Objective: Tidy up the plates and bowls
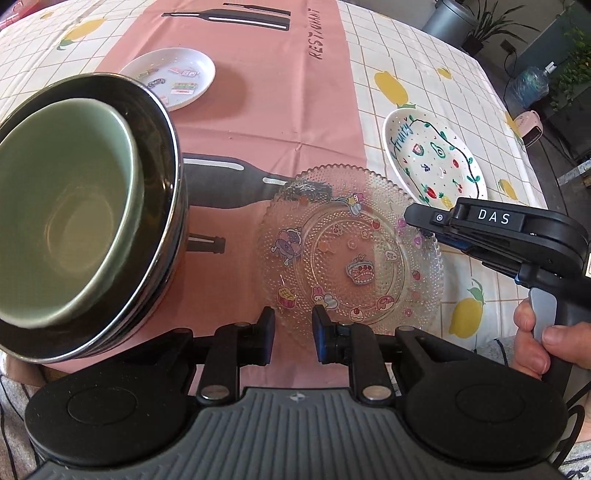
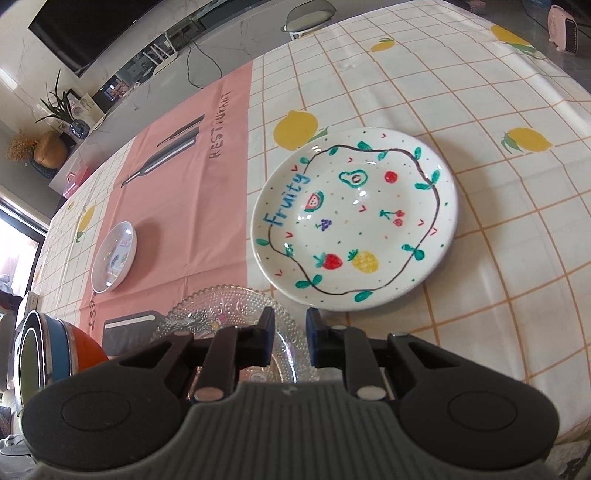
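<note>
**Lying flat between two claws: the glass plate**

Resting face up on the pink runner (image 1: 266, 110), the clear beaded glass plate (image 1: 351, 254) sits near the table's front edge. It is round, so no long axis shows, and its cartoon stickers face up.

The left gripper (image 1: 295, 321) hangs over the plate's near rim with its pads a narrow slot apart and nothing pinched between them. The right gripper (image 2: 290, 326), held in a hand (image 1: 532, 343), comes in at the plate's right rim. Its pads are almost together and the rim runs through the gap, but I cannot tell whether they are biting on the glass.

Just left of the plate stands a nest of bowls, with a green bowl (image 1: 55, 206) inside a dark steel-rimmed bowl (image 1: 166, 155). Beyond the plate's right side lies a white plate (image 2: 354, 218) painted with fruit and the word "Fruity". A small white dish (image 1: 170, 75) sits farther back on the runner.

Under it all is a lemon-print checked tablecloth (image 2: 480, 277). In the room behind are a wall television (image 2: 92, 26), potted plants (image 2: 59, 103) and a small pink heater (image 2: 565, 26).
</note>
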`<state>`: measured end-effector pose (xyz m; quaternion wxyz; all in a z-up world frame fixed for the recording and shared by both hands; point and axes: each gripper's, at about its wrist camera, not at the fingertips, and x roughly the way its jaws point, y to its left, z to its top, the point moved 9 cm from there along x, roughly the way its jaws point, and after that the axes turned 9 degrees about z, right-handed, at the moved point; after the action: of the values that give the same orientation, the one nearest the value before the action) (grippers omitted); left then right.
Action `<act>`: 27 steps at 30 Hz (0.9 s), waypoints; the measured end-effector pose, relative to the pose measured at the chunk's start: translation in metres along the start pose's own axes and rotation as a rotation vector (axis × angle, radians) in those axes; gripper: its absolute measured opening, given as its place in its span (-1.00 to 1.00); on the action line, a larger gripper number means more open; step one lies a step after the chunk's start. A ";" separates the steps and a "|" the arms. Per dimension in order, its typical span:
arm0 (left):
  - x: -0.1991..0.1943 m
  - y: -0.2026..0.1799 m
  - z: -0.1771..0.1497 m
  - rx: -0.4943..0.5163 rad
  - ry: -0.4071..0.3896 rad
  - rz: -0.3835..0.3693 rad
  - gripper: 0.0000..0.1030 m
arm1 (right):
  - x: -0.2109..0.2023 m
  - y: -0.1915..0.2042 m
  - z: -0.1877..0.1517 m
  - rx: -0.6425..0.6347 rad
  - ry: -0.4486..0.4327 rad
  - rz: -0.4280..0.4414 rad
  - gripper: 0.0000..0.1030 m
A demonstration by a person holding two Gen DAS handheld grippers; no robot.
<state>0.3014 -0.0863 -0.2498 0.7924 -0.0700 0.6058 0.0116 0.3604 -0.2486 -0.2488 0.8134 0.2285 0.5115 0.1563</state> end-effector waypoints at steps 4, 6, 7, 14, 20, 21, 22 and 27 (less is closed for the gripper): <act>-0.001 -0.003 0.002 0.002 -0.002 -0.018 -0.54 | -0.004 -0.007 0.002 0.031 -0.016 -0.013 -0.68; -0.003 -0.005 0.003 0.005 -0.006 -0.025 -0.54 | -0.006 -0.011 0.003 0.051 -0.026 -0.017 -0.69; -0.003 -0.005 0.004 0.008 -0.009 -0.022 -0.54 | -0.006 -0.011 0.004 0.051 -0.029 -0.020 -0.70; -0.009 0.000 0.008 -0.022 -0.004 -0.043 -0.54 | -0.012 -0.009 0.007 0.079 -0.052 0.039 -0.76; -0.018 0.004 0.006 -0.028 -0.011 -0.051 -0.54 | -0.019 -0.003 0.009 0.100 -0.069 0.104 -0.78; -0.020 0.006 0.006 -0.032 -0.015 -0.054 -0.54 | -0.020 -0.001 0.008 0.096 -0.066 0.108 -0.79; -0.022 0.007 0.005 -0.037 -0.020 -0.057 -0.54 | -0.020 0.000 0.007 0.091 -0.062 0.107 -0.80; -0.030 0.016 -0.001 -0.048 -0.036 -0.059 -0.54 | -0.017 0.009 0.004 0.053 -0.040 0.123 -0.81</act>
<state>0.2909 -0.0687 -0.2226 0.8013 -0.1068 0.5887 0.0039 0.3564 -0.2499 -0.2296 0.8061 0.2839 0.4840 0.1878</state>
